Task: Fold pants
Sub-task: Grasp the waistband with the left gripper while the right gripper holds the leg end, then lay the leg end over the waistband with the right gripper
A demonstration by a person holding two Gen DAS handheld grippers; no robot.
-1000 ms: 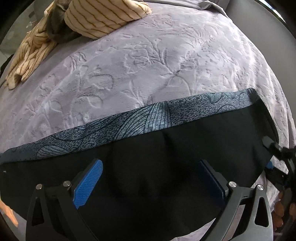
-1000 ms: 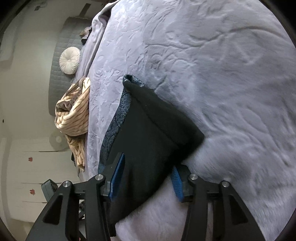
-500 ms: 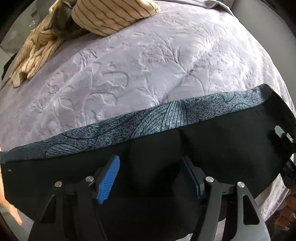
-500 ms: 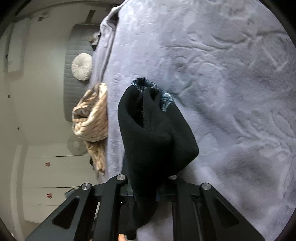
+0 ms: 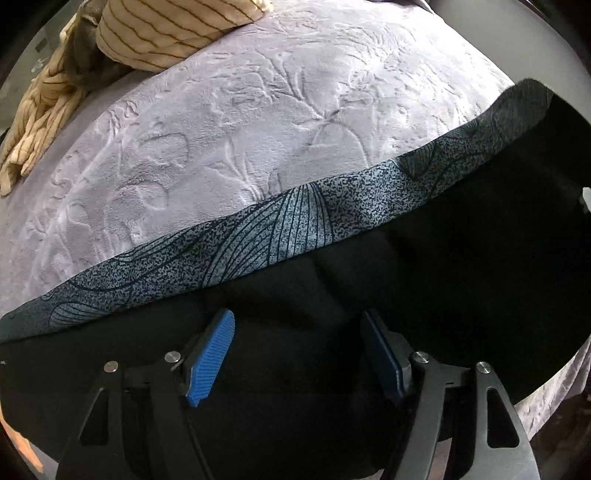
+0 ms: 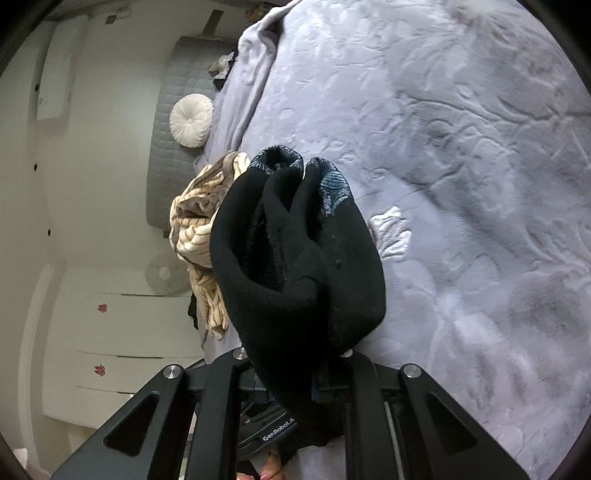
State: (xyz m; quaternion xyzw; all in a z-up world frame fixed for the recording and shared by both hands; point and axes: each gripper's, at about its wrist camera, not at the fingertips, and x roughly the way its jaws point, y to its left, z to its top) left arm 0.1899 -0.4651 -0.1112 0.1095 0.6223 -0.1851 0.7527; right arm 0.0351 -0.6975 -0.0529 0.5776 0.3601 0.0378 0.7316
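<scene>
Both ends of the black pants (image 5: 424,295) are in our grip on the embossed lilac bedspread (image 5: 258,122), so we judge this to be the start of a fold. Our right gripper (image 6: 295,380) is clamped tight on a bunched end of the fabric, which stands lifted clear of the bed, its blue patterned band (image 6: 332,184) curling over the top. Our left gripper (image 5: 299,354) points steeply down with its blue pads (image 5: 210,365) at a middling gap, a hump of black cloth pinched up between them; its jaws have just been closing. Next we must raise both ends together and carry them across evenly, keeping clear of the striped cream garment (image 5: 166,33).
</scene>
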